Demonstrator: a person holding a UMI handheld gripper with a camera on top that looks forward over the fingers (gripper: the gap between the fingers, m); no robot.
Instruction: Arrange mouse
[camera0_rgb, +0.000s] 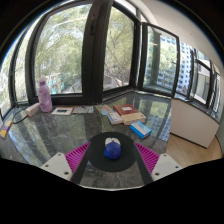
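Mouse (112, 149), blue and small, sits on a round dark pad (112, 160) between the two fingers of the gripper (112, 158). The pink pads (80, 156) stand well clear of it on both sides, so the jaws are spread wide and grip nothing. The glass table (60, 135) stretches beyond. At ten o'clock from the mouse stands a pink bottle (44, 96). At one o'clock lie stacked books (124, 113), and a blue box (140, 129) lies nearer, at two o'clock. Large windows (70, 50) fill the background.
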